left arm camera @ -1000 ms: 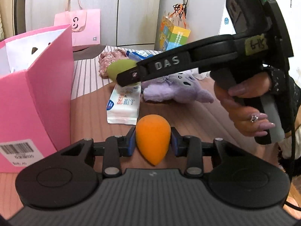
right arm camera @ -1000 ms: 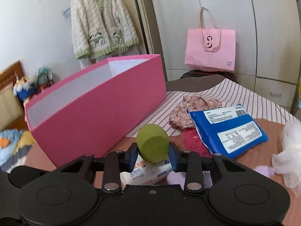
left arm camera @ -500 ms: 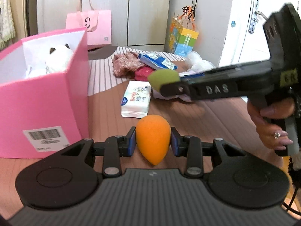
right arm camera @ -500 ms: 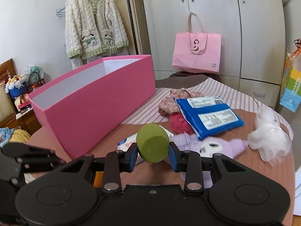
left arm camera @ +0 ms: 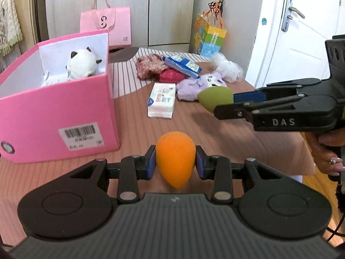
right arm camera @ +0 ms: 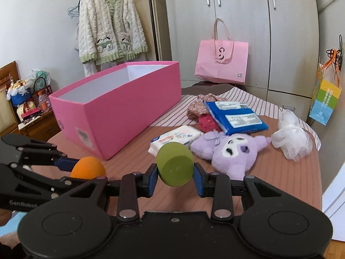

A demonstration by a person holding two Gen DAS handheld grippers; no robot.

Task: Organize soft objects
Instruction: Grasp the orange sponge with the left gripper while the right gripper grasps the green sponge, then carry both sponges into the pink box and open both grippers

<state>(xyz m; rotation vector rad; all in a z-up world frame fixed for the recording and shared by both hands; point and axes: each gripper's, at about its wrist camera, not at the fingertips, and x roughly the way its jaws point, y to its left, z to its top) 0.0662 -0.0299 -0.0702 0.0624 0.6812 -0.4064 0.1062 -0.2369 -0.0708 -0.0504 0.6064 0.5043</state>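
My left gripper [left arm camera: 175, 164] is shut on an orange egg-shaped sponge [left arm camera: 175, 157], held above the brown table in front of the pink box [left arm camera: 64, 108]. My right gripper [right arm camera: 175, 178] is shut on a green sponge [right arm camera: 174, 166]; in the left wrist view the green sponge [left arm camera: 215, 99] hangs to the right of the box. The orange sponge also shows in the right wrist view [right arm camera: 87, 169]. A white plush [left arm camera: 83, 63] lies inside the box. A purple plush [right arm camera: 230, 151] lies on the table.
On the table lie a tissue pack [left arm camera: 161, 99], a blue packet [right arm camera: 235, 116], a floral cloth [right arm camera: 197, 105], a red fluffy thing [right arm camera: 207, 123] and a white mesh puff [right arm camera: 291, 138]. A pink bag [right arm camera: 222, 60] stands behind. The table edge is at the right.
Both grippers have pulled back from the pile toward the near side of the table, each still holding its sponge. The box interior with the white plush has come into view.
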